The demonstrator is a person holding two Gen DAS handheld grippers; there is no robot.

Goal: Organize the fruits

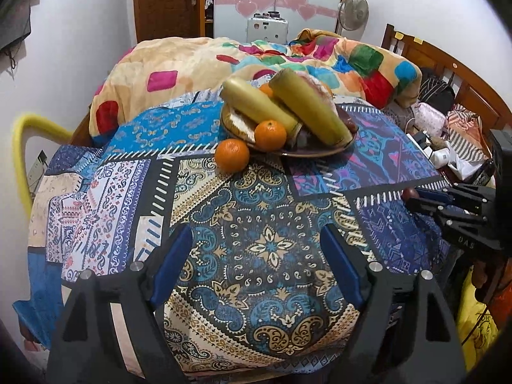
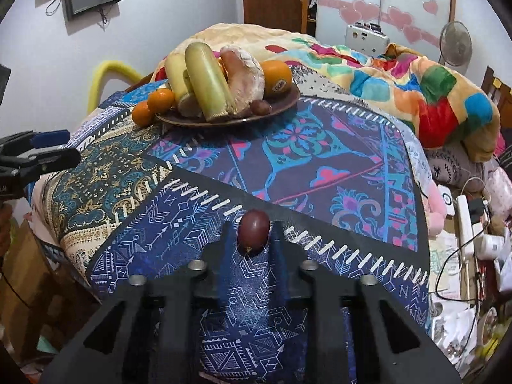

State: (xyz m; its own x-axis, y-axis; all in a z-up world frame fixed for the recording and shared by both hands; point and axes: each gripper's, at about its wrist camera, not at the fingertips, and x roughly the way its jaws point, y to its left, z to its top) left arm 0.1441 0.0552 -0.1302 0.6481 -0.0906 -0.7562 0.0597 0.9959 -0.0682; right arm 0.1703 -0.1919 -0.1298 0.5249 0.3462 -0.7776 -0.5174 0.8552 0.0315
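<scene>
A brown plate [image 1: 313, 153] [image 2: 281, 105] sits on the patterned cloth, piled with two yellow-green bananas [image 1: 307, 110] [image 2: 204, 76], an orange [image 1: 270, 135], bread and a small dark fruit [image 2: 260, 106]. A second orange [image 1: 232, 155] [image 2: 142, 114] lies on the cloth against the plate's rim. My right gripper [image 2: 252, 233] is shut on a dark red grape [image 2: 253, 232] above the cloth, well short of the plate; it shows at the right edge of the left wrist view [image 1: 412, 196]. My left gripper [image 1: 256, 256] is open and empty, and appears at the left of the right wrist view [image 2: 60, 148].
A large orange with a sticker [image 2: 276, 78] sits at the plate's far side. A colourful blanket [image 1: 288, 60] is heaped behind the plate. Cables, a power strip [image 2: 465, 224] and clutter lie right of the cloth. A yellow tube [image 1: 19, 153] stands at the left.
</scene>
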